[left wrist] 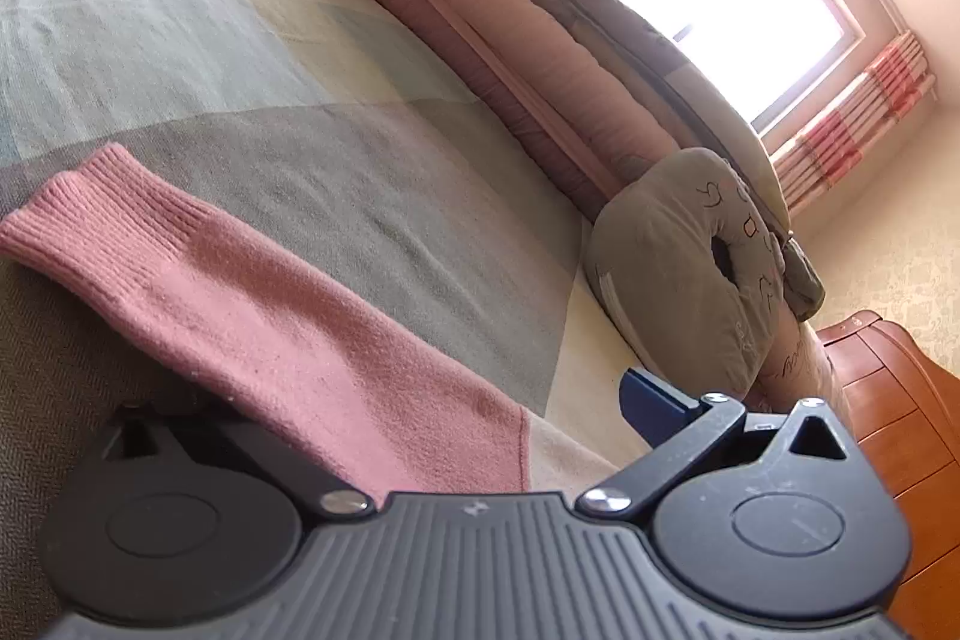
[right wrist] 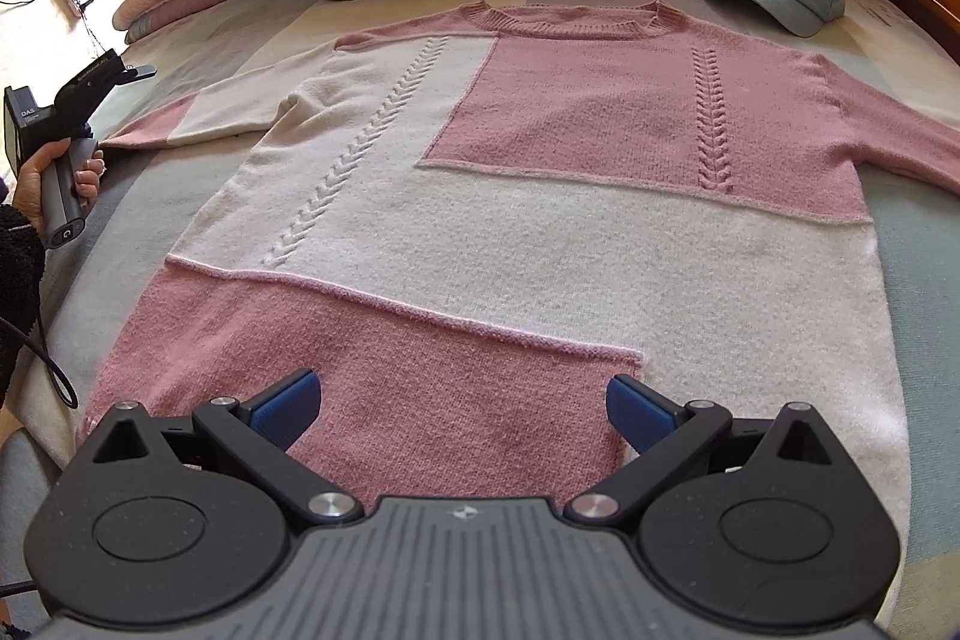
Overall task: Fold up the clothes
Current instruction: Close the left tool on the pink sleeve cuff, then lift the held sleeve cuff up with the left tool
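A pink knitted sleeve (left wrist: 240, 304) lies across the left gripper (left wrist: 420, 436), hiding one finger; the blue pad (left wrist: 654, 403) of the other shows beside it. Beyond, on the bed (left wrist: 240, 70), a grey cushion (left wrist: 690, 268) leans against rolled bedding (left wrist: 480, 40)

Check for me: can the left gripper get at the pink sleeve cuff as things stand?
Probably yes. The left gripper looks open, with the sleeve already running between its fingers; the cuff lies flat ahead on the bed, uncovered.
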Demonstrator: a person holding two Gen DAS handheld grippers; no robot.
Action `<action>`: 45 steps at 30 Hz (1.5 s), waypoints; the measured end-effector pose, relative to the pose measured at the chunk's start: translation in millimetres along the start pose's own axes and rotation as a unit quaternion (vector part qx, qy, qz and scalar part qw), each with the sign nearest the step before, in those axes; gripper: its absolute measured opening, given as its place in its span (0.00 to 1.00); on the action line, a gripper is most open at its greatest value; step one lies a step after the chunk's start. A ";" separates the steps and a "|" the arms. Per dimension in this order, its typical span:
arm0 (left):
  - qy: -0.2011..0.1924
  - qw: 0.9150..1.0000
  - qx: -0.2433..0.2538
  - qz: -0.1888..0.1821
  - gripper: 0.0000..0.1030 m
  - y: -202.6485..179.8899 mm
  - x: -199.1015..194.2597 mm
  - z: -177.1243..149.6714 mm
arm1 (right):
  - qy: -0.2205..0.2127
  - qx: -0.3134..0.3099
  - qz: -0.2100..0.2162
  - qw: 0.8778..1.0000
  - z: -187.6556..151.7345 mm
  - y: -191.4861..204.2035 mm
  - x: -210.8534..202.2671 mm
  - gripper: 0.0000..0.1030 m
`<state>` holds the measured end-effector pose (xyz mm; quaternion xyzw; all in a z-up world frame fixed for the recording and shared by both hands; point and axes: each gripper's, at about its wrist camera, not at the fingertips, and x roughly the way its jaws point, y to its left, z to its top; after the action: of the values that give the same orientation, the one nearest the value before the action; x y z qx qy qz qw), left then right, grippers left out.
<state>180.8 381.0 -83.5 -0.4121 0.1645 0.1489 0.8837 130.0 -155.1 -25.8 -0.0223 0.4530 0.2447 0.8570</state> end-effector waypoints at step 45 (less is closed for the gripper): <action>0.034 0.995 0.067 -0.065 0.99 -175.6 -32.1 -6.6 | -0.025 -0.042 0.026 0.998 -31.5 -21.6 -56.7 1.00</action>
<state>220.8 263.6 45.1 -0.3671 0.1770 0.0653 0.9108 88.7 -204.9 -3.6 -0.0406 0.4207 0.2861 0.8599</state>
